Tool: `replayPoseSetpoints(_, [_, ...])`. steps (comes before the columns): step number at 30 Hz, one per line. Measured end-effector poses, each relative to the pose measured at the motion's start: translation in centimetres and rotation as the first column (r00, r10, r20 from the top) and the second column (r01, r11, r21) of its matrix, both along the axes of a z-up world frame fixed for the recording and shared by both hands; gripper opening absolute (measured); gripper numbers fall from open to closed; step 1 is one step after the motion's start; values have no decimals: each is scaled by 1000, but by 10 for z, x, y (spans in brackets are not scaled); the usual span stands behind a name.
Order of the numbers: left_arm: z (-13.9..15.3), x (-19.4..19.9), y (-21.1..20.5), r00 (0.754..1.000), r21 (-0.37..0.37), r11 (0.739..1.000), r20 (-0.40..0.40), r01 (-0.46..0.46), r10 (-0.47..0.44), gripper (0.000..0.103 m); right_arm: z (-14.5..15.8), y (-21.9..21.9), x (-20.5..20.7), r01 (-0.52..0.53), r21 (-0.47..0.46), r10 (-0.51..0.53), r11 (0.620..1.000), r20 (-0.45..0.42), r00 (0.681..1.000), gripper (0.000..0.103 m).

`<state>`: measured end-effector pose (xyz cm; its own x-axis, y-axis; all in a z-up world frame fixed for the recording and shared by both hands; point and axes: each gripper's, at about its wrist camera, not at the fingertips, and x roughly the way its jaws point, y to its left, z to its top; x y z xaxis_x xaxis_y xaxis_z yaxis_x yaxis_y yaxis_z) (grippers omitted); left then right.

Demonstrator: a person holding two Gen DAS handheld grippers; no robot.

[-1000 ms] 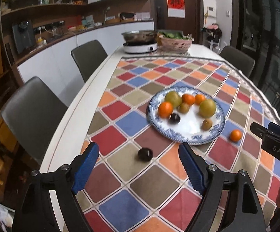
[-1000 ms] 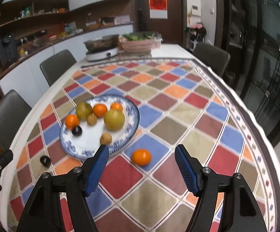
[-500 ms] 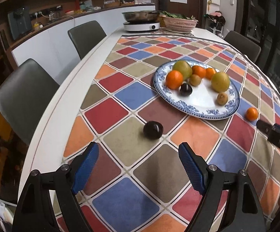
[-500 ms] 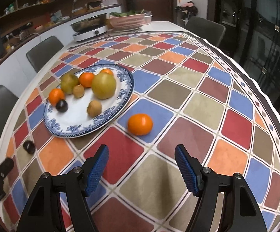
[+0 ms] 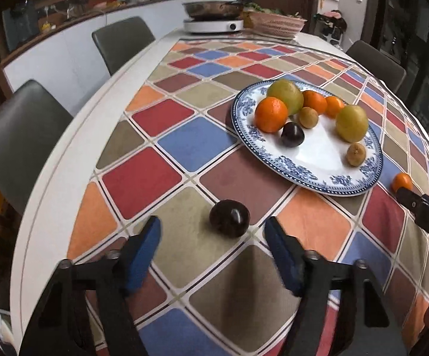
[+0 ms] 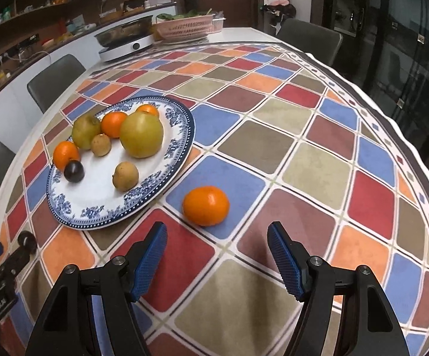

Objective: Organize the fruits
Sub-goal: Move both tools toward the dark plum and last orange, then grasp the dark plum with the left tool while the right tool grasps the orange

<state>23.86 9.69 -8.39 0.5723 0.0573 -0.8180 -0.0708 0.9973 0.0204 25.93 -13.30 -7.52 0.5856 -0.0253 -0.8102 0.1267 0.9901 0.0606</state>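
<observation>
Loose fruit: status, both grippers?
Left gripper open, lined up on dark plum. Right gripper open, short of loose orange. Plate holds the rest. Nothing between.

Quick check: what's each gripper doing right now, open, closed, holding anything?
Left gripper: open, empty, dark plum just ahead of it.
Right gripper: open, empty, loose orange just ahead.
</observation>
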Motion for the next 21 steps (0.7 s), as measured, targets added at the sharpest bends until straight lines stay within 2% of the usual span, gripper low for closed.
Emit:
replayPoseSetpoints(4, [-7,8,-3,1000,-33,999,-19,2,-2,58,-5,-3,7,8,24,-7,1000,-13,1000,62])
replayPoseSetpoints(7, [-10,11,-4,1000,-47,999,-20,1,-2,48,-9,-5,13,7,36,-6,999,-28,1000,57])
replayPoseSetpoints(9, [-12,13,-4,1000,-61,998,-25,6,-7,37,-10,-5,14,2,38,-1,999,-29,1000,53])
replayPoseSetpoints(12, [-12,14,-5,1000,-57,998,-25,1,-2,31,-10,-4,16,-4,34,5,999,-25,1000,51])
replayPoseSetpoints(13, [-12,14,-5,1000,-55,999,-23,2,-4,31,-10,-4,17,-7,31,8,999,-24,1000,48])
replayPoseSetpoints(15, [-12,14,-6,1000,-62,998,-24,8,-10,31,-9,-3,17,-16,26,17,1000,-22,1000,36])
replayPoseSetpoints(21, [-6,10,-11,1000,-52,998,-6,26,-27,30,-8,-4,17,-22,36,23,999,-20,1000,36])
